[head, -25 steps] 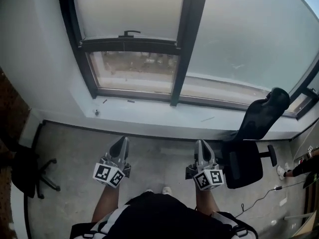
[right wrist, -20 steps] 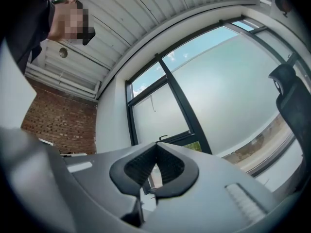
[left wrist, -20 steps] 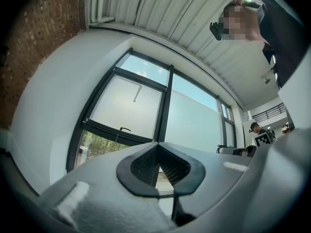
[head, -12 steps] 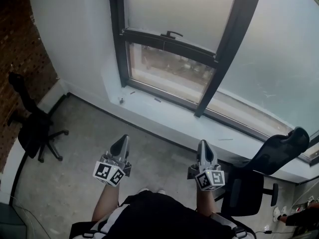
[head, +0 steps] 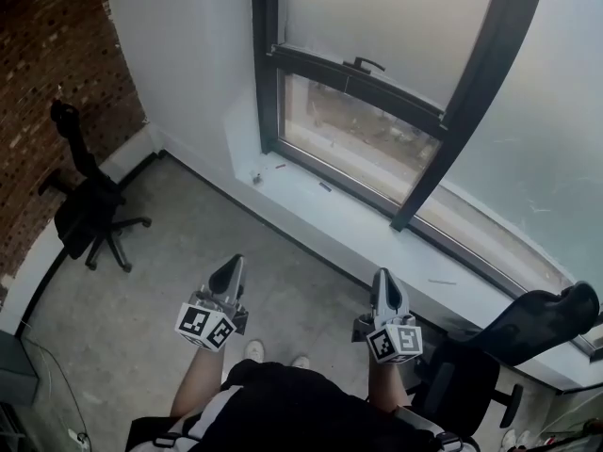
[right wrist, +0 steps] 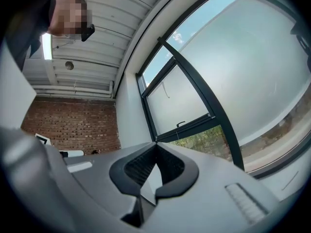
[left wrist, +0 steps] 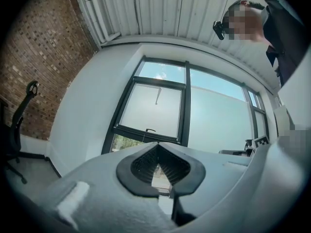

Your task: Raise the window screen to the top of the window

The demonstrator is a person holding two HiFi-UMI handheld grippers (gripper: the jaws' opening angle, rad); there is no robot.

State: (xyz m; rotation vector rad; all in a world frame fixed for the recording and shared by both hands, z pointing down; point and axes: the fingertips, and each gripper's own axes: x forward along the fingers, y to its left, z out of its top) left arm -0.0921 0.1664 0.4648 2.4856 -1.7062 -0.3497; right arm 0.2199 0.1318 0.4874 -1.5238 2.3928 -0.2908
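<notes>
Two grey plastic tools near, left gripper [head: 231, 265] and right gripper [head: 382, 277], jaws together, empty; far, one frosted white window screen [head: 377, 17].

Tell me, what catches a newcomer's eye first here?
The tall dark-framed window, its pale window screen drawn low over the glass. The left gripper and right gripper, both shut and empty, point toward it. A black office chair stands by the brick wall, left.
</notes>
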